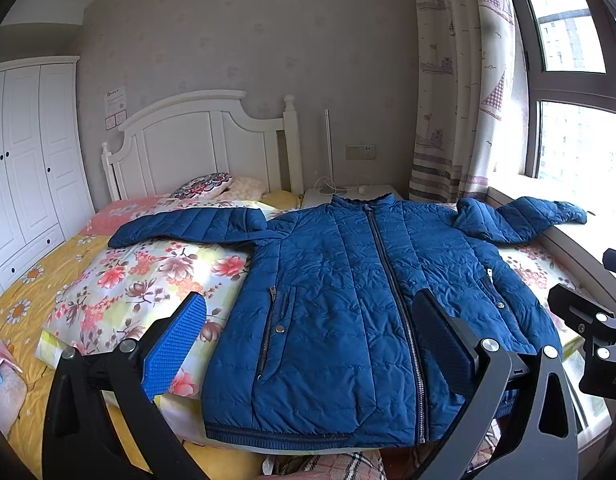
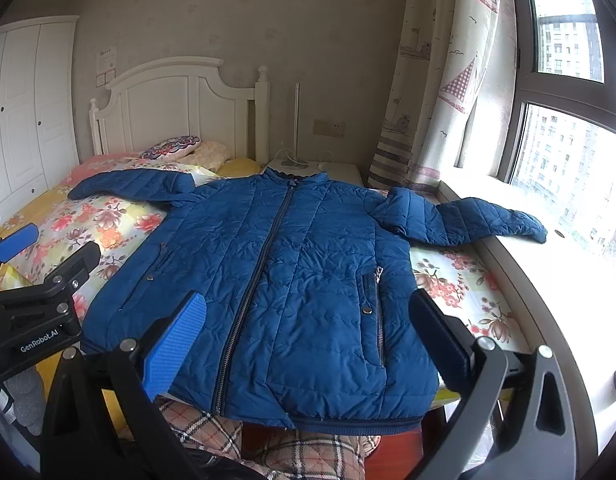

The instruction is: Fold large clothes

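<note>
A blue quilted jacket [image 1: 340, 280] lies front-up and zipped on the bed, collar toward the headboard, hem at the near edge. One sleeve [image 1: 180, 226] stretches left over the floral quilt. The other sleeve [image 2: 480, 216] reaches onto the window sill. My left gripper [image 1: 308, 296] hovers open above the lower left half of the jacket, touching nothing. My right gripper [image 2: 308, 297] hangs open above the jacket's lower middle [image 2: 308, 248], also holding nothing. Each gripper shows at the edge of the other's view: the right gripper [image 1: 592, 280] and the left gripper [image 2: 48, 248].
A floral quilt [image 1: 148, 280] covers a yellow sheet [image 1: 48, 272]. White headboard [image 1: 196, 140], pillows [image 1: 204, 186] and a nightstand [image 1: 348, 194] stand behind. A wardrobe [image 1: 24, 160] is on the left; the window sill [image 2: 548, 280] and curtain [image 2: 436, 80] are on the right. Plaid fabric [image 2: 308, 456] is at the near edge.
</note>
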Available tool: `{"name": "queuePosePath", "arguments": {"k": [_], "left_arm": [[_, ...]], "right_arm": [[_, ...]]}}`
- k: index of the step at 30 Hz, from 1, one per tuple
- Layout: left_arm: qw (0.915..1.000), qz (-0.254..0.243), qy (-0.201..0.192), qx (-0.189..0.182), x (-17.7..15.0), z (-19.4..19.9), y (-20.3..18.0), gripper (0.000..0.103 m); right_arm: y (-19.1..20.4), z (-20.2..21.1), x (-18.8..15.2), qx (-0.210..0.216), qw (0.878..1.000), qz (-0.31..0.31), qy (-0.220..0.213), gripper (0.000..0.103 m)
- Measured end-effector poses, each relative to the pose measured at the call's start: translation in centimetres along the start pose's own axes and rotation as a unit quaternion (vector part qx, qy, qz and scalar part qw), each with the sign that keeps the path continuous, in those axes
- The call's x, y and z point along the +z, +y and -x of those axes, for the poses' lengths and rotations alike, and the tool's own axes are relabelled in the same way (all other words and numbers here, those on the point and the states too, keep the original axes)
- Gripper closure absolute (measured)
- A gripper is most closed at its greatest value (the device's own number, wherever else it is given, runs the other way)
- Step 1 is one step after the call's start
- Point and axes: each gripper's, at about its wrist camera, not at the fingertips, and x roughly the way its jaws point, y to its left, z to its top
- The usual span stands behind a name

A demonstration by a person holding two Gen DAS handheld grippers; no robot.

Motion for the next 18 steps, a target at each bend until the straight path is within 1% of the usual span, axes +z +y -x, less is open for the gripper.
{"name": "queuePosePath", "arguments": {"k": [18], "left_arm": [[1.0000, -0.001, 0.001, 0.000, 0.03, -0.06, 0.00, 0.004]], "right_arm": [[0.14, 0.18, 0.12, 0.002, 1.000, -0.001, -0.002, 0.002]]}}
